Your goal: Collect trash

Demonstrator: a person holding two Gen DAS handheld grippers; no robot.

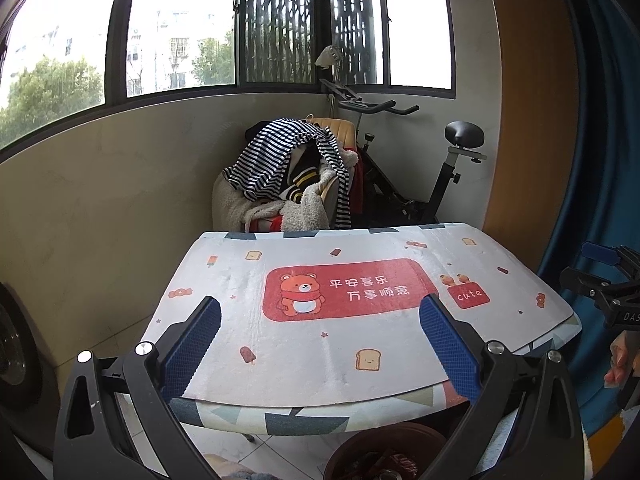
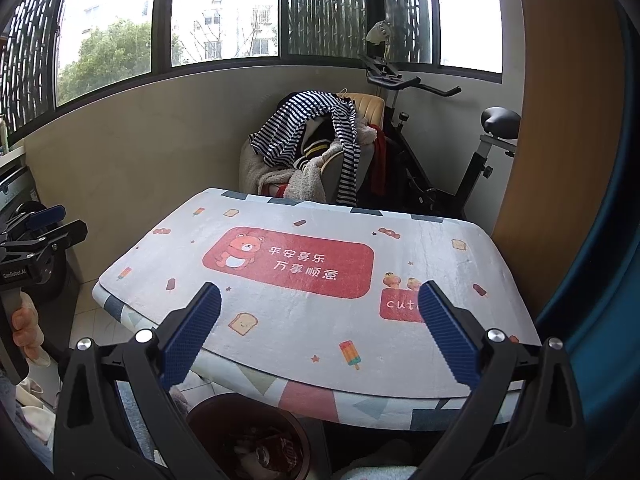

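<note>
Left wrist view: low at the near edge of the bear-print fleece-covered table (image 1: pixel 320 344), facing the windowed corner. Right wrist view: same height, set further right, same heading. Shared: tabletop, dark red round bin (image 2: pixel 248 440) below, black exercise bike (image 1: pixel 440 184).

Exercise bike (image 1: pixel 420 168) beside clothes-heaped, perhaps yellow, chair (image 1: pixel 336 132).

Left claw (image 1: pixel 320 322) and right claw (image 2: pixel 320 320) both level, side by side, jaws spread wide, nothing between them
</note>
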